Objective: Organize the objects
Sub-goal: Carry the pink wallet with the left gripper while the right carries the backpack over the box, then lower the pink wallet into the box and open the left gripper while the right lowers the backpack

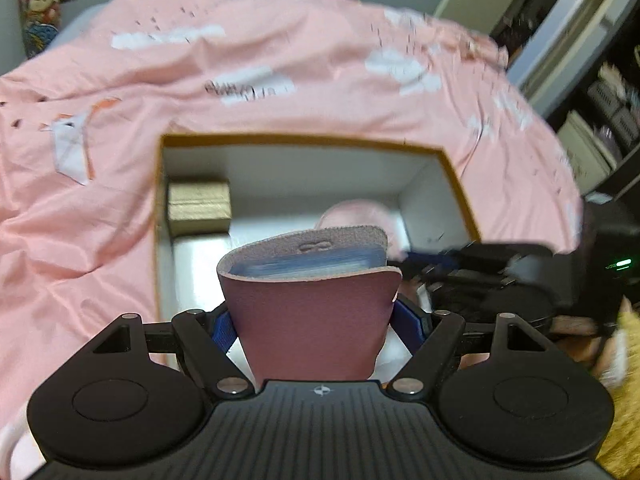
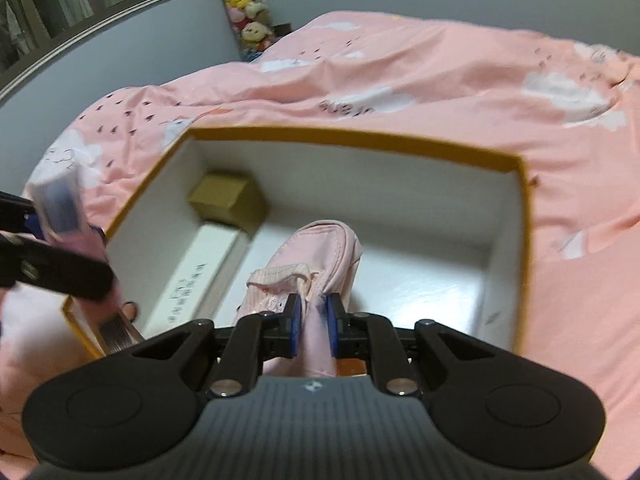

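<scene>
An open box with an orange rim (image 1: 304, 141) and white inside lies on the bed. My left gripper (image 1: 316, 320) is shut on a maroon leather pouch (image 1: 312, 320) with blue-and-white contents, held above the box's near end. My right gripper (image 2: 313, 320) is shut on the near edge of a pink fabric pouch (image 2: 320, 248), which hangs down into the middle of the box (image 2: 360, 140). In the box's far left corner sits a small gold box (image 2: 228, 196), with a long white box (image 2: 196, 276) along the left wall. The left gripper (image 2: 60, 256) shows at the left edge of the right wrist view.
A rumpled pink bedcover (image 2: 440, 80) with white clouds surrounds the box. Plush toys (image 2: 244, 8) hang by the wall behind the bed. Dark shelves with baskets (image 1: 600, 112) stand at the right. A window frame (image 2: 80, 20) is at the upper left.
</scene>
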A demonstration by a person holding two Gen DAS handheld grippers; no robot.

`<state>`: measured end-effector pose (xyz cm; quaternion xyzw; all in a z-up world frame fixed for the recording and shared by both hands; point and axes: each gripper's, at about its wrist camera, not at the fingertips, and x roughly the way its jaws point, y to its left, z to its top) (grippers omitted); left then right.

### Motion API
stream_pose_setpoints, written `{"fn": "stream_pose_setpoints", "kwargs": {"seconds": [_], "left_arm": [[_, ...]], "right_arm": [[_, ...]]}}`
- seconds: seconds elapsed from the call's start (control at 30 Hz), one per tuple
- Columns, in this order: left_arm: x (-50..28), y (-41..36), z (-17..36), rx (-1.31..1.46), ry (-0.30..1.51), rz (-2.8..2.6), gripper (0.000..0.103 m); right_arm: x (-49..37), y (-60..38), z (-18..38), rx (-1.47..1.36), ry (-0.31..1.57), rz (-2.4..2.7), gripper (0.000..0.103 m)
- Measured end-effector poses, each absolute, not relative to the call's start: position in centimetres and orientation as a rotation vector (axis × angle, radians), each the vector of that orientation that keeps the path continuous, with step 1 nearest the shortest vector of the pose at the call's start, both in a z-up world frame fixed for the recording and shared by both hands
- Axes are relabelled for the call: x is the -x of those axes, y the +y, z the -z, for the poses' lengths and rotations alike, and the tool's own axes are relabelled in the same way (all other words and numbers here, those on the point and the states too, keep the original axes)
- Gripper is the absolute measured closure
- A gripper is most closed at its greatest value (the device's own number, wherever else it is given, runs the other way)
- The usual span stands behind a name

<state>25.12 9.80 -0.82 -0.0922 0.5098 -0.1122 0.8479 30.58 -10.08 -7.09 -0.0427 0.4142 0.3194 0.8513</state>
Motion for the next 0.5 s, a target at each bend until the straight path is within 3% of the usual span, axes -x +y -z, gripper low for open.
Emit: {"fn": "stream_pose_setpoints", "kwargs": {"seconds": [0.5], "left_arm": [[-30.3, 6.4, 8.8, 0.103, 1.415, 0.212, 0.014]], "right_arm": [[-32.0, -13.6, 6.5, 0.09, 0.827, -0.604, 0.088]]}}
